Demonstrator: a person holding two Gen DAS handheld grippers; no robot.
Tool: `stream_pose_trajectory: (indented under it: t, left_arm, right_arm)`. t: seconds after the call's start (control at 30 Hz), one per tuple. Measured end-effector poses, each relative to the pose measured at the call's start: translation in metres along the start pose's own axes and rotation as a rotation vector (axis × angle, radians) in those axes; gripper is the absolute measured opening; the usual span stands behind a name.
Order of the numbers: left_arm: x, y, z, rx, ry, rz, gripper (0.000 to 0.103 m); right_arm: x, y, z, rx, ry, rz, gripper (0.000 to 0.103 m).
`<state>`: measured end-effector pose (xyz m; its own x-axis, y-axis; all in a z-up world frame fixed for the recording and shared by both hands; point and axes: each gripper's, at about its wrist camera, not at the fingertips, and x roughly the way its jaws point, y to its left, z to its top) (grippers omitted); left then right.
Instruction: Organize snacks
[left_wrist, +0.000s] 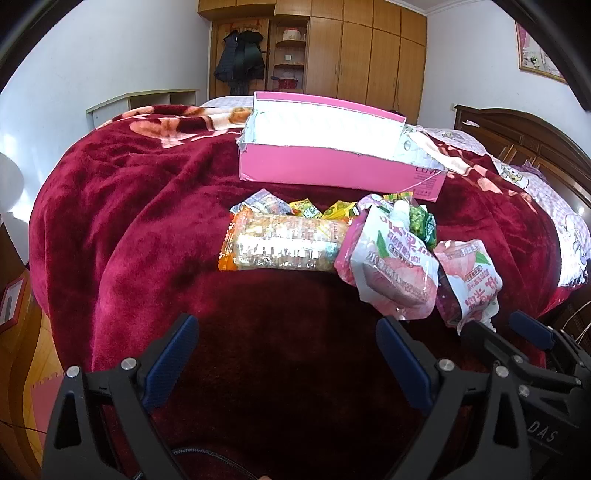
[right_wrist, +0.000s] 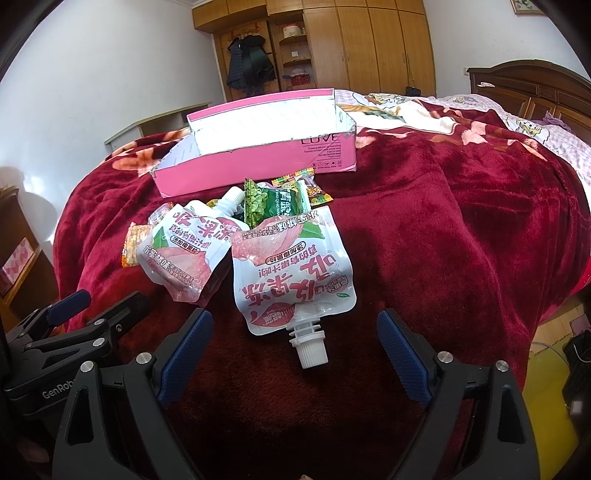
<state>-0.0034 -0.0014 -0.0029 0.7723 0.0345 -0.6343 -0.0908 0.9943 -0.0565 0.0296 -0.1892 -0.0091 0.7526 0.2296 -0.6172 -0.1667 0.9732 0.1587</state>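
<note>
An open pink box (left_wrist: 332, 166) (right_wrist: 258, 166) sits on the red blanket, beyond a pile of snacks. The pile holds a long orange cracker pack (left_wrist: 284, 242) (right_wrist: 135, 245), two pink jelly pouches (left_wrist: 395, 273) (left_wrist: 471, 280) (right_wrist: 291, 269) (right_wrist: 184, 251), a green pea packet (left_wrist: 421, 221) (right_wrist: 277, 205) and small yellow candy packets (left_wrist: 325, 210). My left gripper (left_wrist: 286, 328) is open and empty, in front of the cracker pack. My right gripper (right_wrist: 295, 325) is open, its fingers either side of the near pouch's white cap (right_wrist: 310, 349). It also shows in the left wrist view (left_wrist: 517, 343).
The red blanket (left_wrist: 147, 206) (right_wrist: 443, 221) covers a bed with a wooden headboard (left_wrist: 535, 136) (right_wrist: 532, 88) at right. Wooden wardrobes (left_wrist: 362, 51) stand behind. A low shelf (left_wrist: 140, 103) is at the left wall. The bed edge drops off at left and right.
</note>
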Motion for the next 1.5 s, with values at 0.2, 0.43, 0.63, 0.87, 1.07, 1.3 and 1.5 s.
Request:
stream_pose_trajectory:
  t: [0.2, 0.43, 0.63, 0.87, 1.07, 1.3, 1.5]
  left_arm:
    - [0.000, 0.000, 0.000, -0.002, 0.001, 0.002, 0.099]
    - [0.001, 0.004, 0.001, -0.006, 0.001, -0.004, 0.099]
    - [-0.001, 0.017, 0.005, -0.009, -0.026, 0.000, 0.099]
    - [0.005, 0.035, 0.009, -0.031, -0.025, 0.022, 0.099]
    - [0.016, 0.046, 0.017, -0.016, -0.014, 0.045, 0.099]
    - [0.039, 0.032, 0.035, 0.045, 0.009, -0.004, 0.099]
    - [0.062, 0.016, 0.043, 0.057, 0.055, -0.056, 0.101]
  right_arm:
    - [0.000, 0.000, -0.001, 0.000, 0.000, 0.000, 0.092]
    - [0.000, 0.000, -0.002, 0.002, 0.001, 0.001, 0.092]
    - [0.003, -0.002, -0.005, 0.010, 0.009, 0.005, 0.092]
    - [0.006, -0.005, -0.003, 0.022, 0.024, 0.016, 0.092]
    - [0.007, -0.005, -0.001, 0.005, 0.022, 0.017, 0.092]
    - [0.015, 0.000, 0.005, -0.066, 0.015, 0.002, 0.092]
    - [0.025, -0.004, 0.005, -0.068, 0.042, -0.003, 0.092]
